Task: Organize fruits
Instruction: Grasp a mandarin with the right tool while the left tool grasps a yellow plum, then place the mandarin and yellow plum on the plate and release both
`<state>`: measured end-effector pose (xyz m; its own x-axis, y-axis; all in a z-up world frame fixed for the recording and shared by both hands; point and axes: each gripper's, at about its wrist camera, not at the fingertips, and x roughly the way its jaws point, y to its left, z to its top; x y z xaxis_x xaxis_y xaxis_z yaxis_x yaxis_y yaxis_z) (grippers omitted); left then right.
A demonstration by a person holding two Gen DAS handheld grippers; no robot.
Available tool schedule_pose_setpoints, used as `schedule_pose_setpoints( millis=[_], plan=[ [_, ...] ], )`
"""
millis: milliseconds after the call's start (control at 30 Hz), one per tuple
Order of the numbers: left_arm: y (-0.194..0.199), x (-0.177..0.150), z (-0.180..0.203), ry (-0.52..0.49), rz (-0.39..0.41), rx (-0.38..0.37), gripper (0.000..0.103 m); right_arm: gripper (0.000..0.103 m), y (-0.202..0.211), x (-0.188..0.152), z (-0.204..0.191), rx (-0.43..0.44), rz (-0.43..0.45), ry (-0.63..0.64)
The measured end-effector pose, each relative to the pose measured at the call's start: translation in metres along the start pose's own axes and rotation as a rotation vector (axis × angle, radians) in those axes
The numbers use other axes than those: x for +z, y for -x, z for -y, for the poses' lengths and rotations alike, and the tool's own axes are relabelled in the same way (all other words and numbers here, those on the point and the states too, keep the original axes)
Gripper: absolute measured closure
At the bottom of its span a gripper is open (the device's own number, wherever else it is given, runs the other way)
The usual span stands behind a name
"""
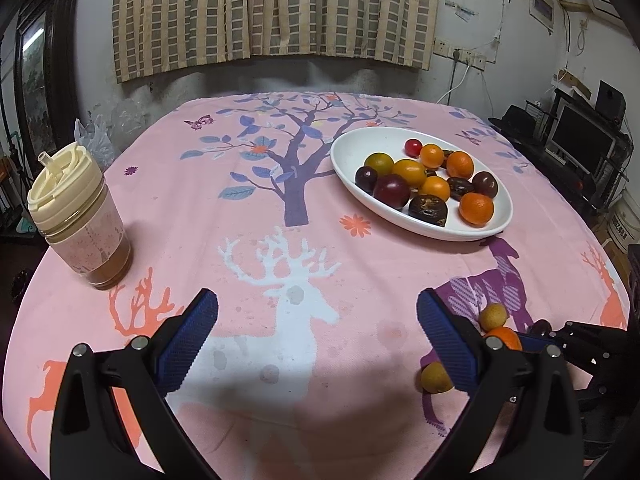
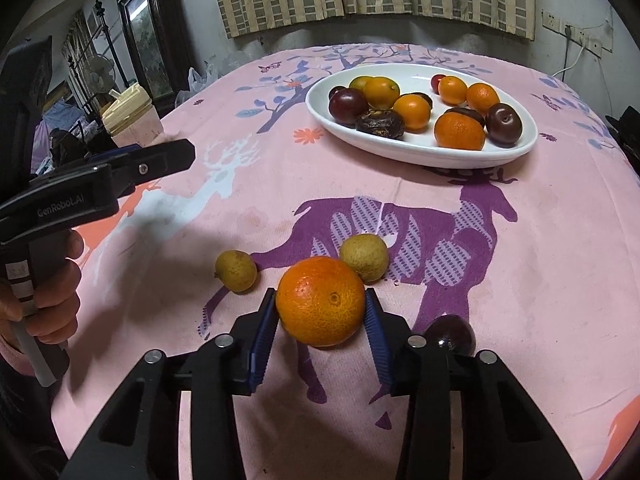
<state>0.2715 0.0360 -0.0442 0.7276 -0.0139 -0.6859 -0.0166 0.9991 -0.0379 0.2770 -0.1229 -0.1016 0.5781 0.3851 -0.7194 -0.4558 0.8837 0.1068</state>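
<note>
The right gripper [image 2: 321, 312] has its blue pads [image 2: 264, 328] pressed against both sides of an orange mandarin [image 2: 321, 301], which sits on the pink tablecloth [image 2: 520, 280] between them. Just beyond the fingertips, touching the mandarin's far side, lies a small yellow-brown fruit [image 2: 364, 258]; a second one [image 2: 236, 271] lies to the left of the left finger, apart from it. A dark plum [image 2: 452, 334] rests just outside the right finger. Further ahead stands a white oval plate [image 2: 420, 152] heaped with mandarins, plums and dark fruit.

The left gripper [image 1: 318, 316], held by a hand [image 2: 52, 296], has its jaws spread wide with only the cloth between them. To the left of its fingers stands a lidded cup [image 1: 78, 216]; the plate lies ahead and to the right.
</note>
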Motion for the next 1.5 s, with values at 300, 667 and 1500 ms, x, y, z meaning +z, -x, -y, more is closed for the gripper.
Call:
schedule_pose_setpoints(
  millis=[300,667,1500],
  plan=[
    [0.0,-0.008,0.007,-0.044,-0.058,-0.157,0.008,0.06,0.03,0.003,0.027,0.012,0.145,-0.14],
    [-0.007,-0.042,0.066,-0.323,-0.133,-0.243,0.057,0.06,0.036,0.003,0.036,0.01,0.163,-0.177],
    [-0.018,-0.013,0.064,-0.255,-0.132,-0.287,0.077,0.06,0.039,0.034,0.037,-0.117,0.234,-0.137]
  ],
)
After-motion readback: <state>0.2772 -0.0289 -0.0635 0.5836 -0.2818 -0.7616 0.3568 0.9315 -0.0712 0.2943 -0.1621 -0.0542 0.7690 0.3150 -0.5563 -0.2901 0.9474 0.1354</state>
